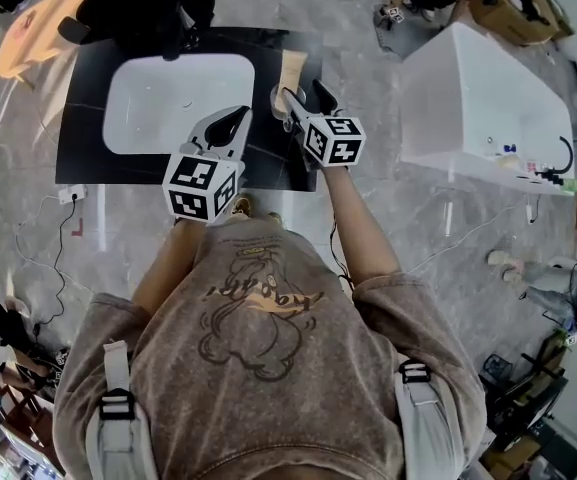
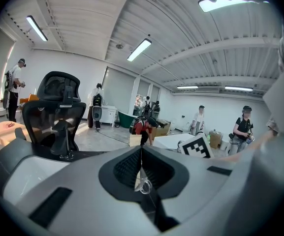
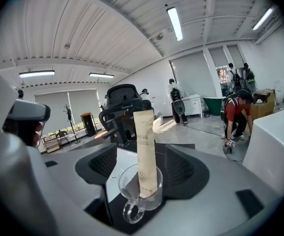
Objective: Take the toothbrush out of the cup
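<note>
A clear glass cup (image 3: 141, 191) with a handle stands on the black counter (image 1: 86, 138), right of the white sink (image 1: 173, 103). A toothbrush in a beige paper packet (image 3: 145, 151) stands upright in it; the packet (image 1: 291, 68) also shows in the head view. My right gripper (image 3: 142, 157) is open, its jaws on either side of the cup and apart from it. In the head view the right gripper (image 1: 304, 101) reaches over the counter's right end. My left gripper (image 2: 142, 156) is shut on nothing, held left of the cup over the sink's front edge (image 1: 236, 118).
A black office chair (image 1: 143, 8) stands behind the counter. A large white box (image 1: 488, 98) sits on the floor to the right. Cables run over the floor on the left (image 1: 38, 248). Several people stand or crouch farther back (image 3: 237, 117).
</note>
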